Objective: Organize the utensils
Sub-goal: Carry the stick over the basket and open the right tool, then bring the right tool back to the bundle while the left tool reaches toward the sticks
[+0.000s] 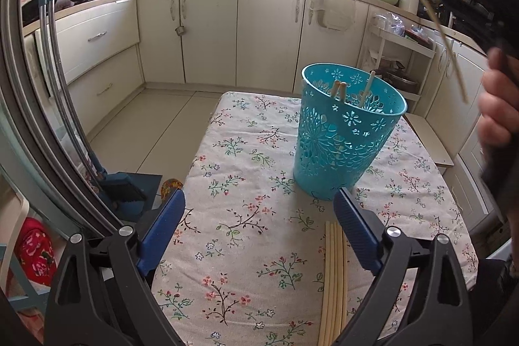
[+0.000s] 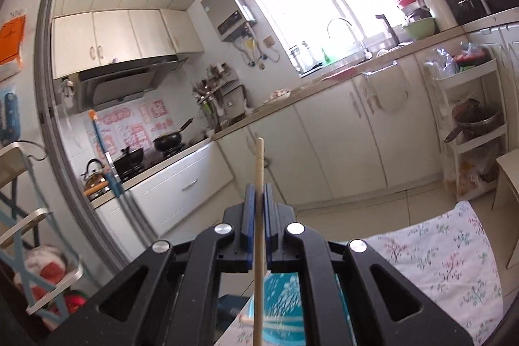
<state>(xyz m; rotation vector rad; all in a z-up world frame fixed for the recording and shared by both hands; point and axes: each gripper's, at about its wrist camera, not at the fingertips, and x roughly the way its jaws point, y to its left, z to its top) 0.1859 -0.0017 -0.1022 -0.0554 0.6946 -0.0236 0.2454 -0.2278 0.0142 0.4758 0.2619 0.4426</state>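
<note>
Chopsticks (image 1: 334, 281) in a loose bundle on the floral-cloth tabletop (image 1: 246, 171), more poking out of the teal basket (image 1: 343, 132).

Left to right: the left tongs (image 1: 259, 203) are spread wide with nothing in them, with the pale wooden sticks lying by the right blue pad. Just past them stands the round plastic basket with flower cutouts. The right tongs (image 2: 258, 200) are clamped on a single chopstick (image 2: 258, 235), up above the basket. Can't read any writing.

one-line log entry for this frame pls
right gripper: shut on chopstick, above basket | left gripper: open, over table | teal basket: holds chopsticks | loose chopsticks: on tablecloth
</note>
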